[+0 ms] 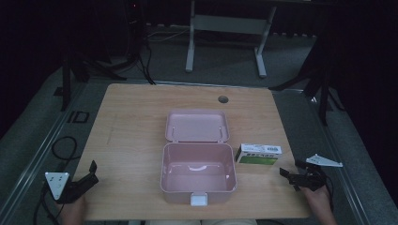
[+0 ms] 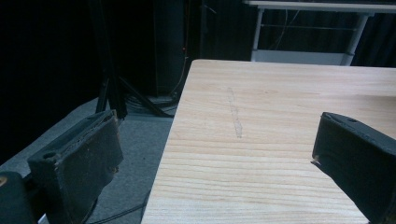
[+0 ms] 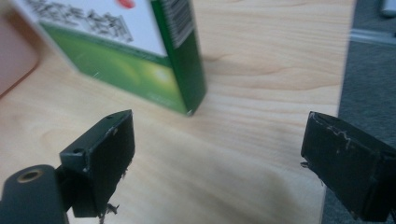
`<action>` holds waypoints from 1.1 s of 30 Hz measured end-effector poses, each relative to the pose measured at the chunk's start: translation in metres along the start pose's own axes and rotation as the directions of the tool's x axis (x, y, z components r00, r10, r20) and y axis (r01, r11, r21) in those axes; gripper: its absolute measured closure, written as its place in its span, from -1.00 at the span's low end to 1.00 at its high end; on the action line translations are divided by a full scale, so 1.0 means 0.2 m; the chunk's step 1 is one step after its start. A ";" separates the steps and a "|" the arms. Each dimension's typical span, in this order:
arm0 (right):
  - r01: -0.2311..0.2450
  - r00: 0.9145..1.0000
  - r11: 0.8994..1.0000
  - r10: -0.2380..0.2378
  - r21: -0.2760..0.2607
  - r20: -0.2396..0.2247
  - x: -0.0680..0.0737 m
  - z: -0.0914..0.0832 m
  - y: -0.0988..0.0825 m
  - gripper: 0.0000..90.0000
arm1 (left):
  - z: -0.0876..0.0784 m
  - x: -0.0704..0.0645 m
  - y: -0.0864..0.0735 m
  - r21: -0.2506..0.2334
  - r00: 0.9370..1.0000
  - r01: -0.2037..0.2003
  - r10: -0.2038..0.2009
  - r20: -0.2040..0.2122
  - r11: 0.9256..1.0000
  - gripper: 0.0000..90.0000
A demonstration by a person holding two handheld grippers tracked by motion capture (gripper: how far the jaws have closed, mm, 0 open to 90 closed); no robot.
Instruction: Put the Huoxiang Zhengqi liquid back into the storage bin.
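Green-and-white carton [image 1: 259, 153] lies just right of the open pink lunchbox [image 1: 197, 174]; your right gripper [image 3: 217, 154] (jaws spread wide, empty) sits near it, your left gripper [image 2: 212, 163] equally agape at the table [image 1: 131, 140] edge.

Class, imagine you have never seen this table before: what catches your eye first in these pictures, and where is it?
First, the pink box at the table's middle near edge, its lid flung open behind it and nothing visible inside. Next, the green-and-white carton lying just right of it, apart from it, with the right gripper open beside it. The left gripper, also open, sits at the table's near left corner.
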State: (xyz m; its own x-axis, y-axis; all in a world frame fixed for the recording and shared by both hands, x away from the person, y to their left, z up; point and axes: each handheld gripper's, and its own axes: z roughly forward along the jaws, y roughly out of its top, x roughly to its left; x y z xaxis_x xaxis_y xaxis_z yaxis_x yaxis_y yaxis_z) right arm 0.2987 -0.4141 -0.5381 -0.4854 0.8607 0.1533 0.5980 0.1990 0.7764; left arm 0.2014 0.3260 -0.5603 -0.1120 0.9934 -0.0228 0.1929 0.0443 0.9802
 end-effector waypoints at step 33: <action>0.585 0.811 0.619 -0.468 0.524 -0.352 0.29 0.04 0.25 -0.70 | 0.01 -0.01 0.00 0.016 0.999 -0.017 0.017 0.029 1.000 -0.96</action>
State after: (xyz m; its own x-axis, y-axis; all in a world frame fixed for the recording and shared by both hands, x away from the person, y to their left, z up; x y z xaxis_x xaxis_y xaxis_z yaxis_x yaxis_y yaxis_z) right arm 0.3053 -0.3499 -0.4956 -0.8978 0.4397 -0.0241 0.4204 0.8721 0.2503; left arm 0.2034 0.3246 -0.5607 -0.0804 0.9967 -0.0119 0.2106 0.0286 0.9771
